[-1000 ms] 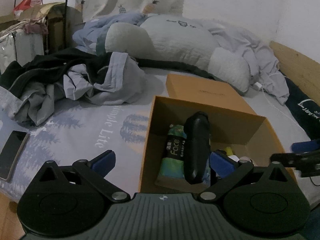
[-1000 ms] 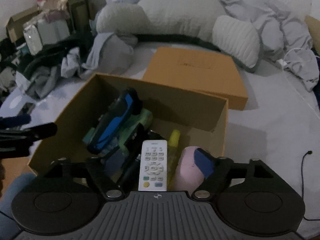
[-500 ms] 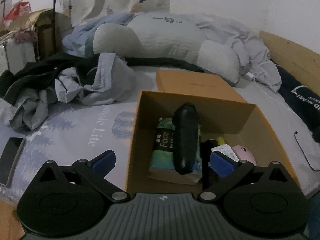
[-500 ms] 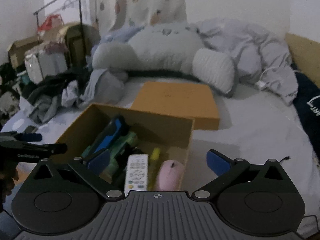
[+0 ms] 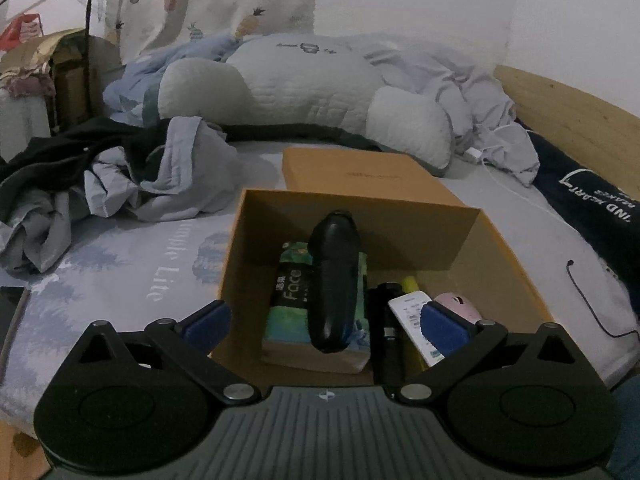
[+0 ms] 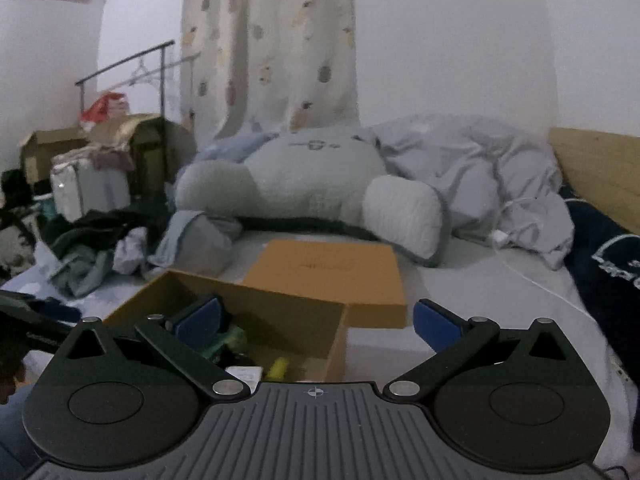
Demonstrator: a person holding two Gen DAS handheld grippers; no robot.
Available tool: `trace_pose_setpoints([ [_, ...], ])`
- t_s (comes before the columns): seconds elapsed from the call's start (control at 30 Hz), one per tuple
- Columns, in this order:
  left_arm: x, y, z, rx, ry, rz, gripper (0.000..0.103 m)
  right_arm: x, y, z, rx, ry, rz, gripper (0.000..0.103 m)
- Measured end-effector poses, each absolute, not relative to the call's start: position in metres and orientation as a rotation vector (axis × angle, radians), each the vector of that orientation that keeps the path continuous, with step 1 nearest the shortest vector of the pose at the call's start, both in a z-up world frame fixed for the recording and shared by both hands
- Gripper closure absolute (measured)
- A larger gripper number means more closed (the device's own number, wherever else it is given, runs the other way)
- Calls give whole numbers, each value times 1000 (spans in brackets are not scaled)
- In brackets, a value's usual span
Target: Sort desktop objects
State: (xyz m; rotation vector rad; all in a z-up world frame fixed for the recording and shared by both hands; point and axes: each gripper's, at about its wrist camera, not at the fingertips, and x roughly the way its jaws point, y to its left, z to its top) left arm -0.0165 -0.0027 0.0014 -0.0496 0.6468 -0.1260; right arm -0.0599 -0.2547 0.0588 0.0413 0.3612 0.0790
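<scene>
Both the left gripper (image 5: 325, 322) and right gripper (image 6: 316, 318) are spread and empty, the box (image 5: 472, 236) on the bed already holds the tissue pack (image 5: 292, 292), remote (image 5: 412, 312) and mouse (image 5: 458, 306), and only the lid (image 6: 332, 268) looks left to fit.

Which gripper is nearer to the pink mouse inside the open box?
Left. The left gripper hovers over the open box, beside the pink mouse; the right gripper points past it.

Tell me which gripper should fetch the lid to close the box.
Probably the right gripper: it is open and empty, and the lid lies just ahead between its fingers. The left gripper faces into the box, lid behind it.
</scene>
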Motion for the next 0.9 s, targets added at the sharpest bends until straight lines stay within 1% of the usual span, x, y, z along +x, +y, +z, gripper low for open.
trace_pose_setpoints([
  [0.17,-14,-3,-4,-32,659,-120,0,-54,-251,51,-58,365,53,0],
  [0.53,-10,-3,-12,-24,695,-121,0,-36,-250,29,0,528,-22,0],
  [0.9,-8,2,-13,-41,704,-116,0,-35,-253,21,59,559,-43,0],
])
